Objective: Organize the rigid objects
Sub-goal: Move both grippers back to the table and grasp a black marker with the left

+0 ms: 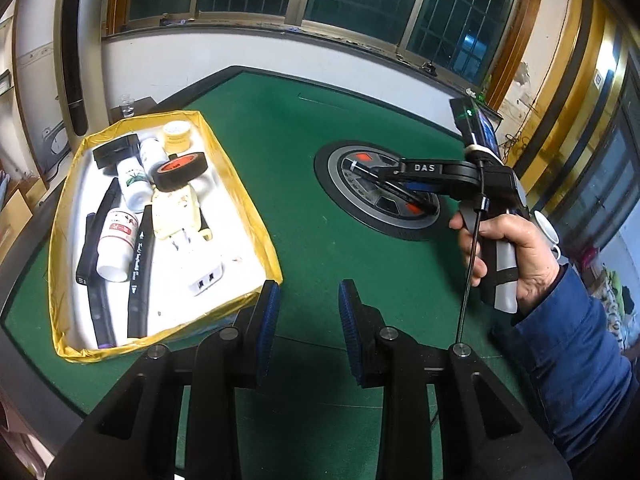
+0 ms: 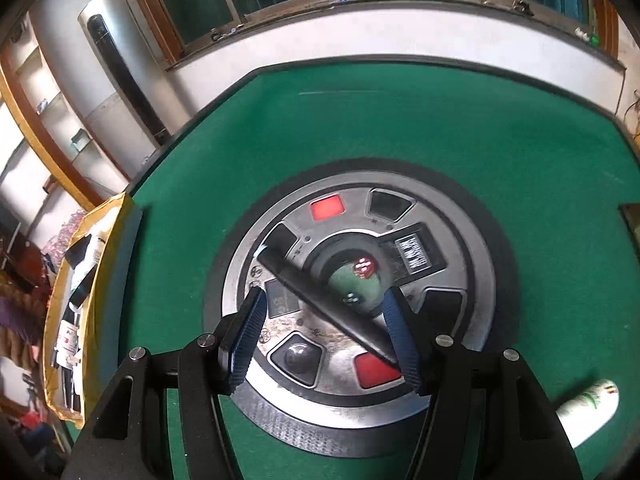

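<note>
The right tongs (image 2: 320, 328) fill the near edge of the right wrist view: black linkage arms ending in ribbed blue pads (image 2: 247, 332), standing released and parted, with a black pen (image 2: 320, 300) lying slantwise between them and neither pad pressing on it, though the right pad looks very close to the pen's lower end. The pen rests on the round metal centre console (image 2: 460, 312) of the green felt table (image 2: 440, 120), across the small clear dome that holds dice (image 2: 365, 268). Judged from its shape, the pen is light, stiff and smooth-barrelled, so it may roll or skid on the worn metal; the preferred grip is across the mid-barrel, pads square to its length, not at either tapered end. The left tongs (image 1: 306, 308) hang released and empty above the felt, just beside the near corner of the yellow-edged tray (image 1: 240, 148). That tray has a white floor and crinkled foil-like walls, and already holds markers (image 1: 140, 264), white plastic bottles (image 1: 118, 240), a black tape roll (image 1: 180, 170), a cream plug adapter (image 1: 178, 212) and a white USB charger (image 1: 206, 278). Another white bottle (image 2: 588, 404) lies on its side on the felt, to the right of the console.
</note>
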